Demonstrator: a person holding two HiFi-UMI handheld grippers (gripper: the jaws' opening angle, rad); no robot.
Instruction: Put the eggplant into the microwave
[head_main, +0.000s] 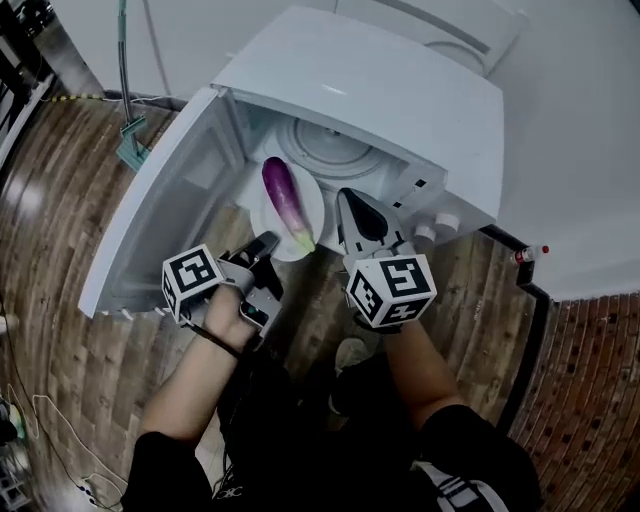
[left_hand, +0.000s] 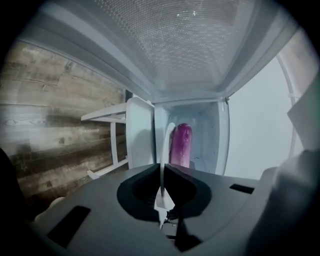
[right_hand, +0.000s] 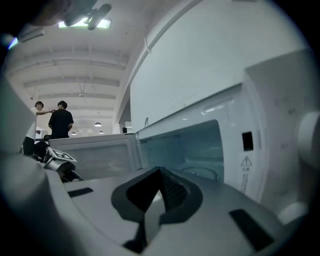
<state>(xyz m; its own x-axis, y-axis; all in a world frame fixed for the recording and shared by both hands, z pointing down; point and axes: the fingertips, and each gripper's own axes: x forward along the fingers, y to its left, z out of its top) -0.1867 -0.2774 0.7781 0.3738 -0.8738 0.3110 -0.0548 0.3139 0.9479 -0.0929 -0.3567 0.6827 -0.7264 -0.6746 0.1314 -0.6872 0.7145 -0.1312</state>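
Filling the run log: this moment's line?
left gripper: shut on plate | eggplant: on plate | microwave: open | right gripper: shut, empty

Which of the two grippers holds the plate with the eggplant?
The left gripper: its jaws are shut on the rim of the plate, on which the eggplant lies. The right gripper is shut too, but on nothing, beside the plate.
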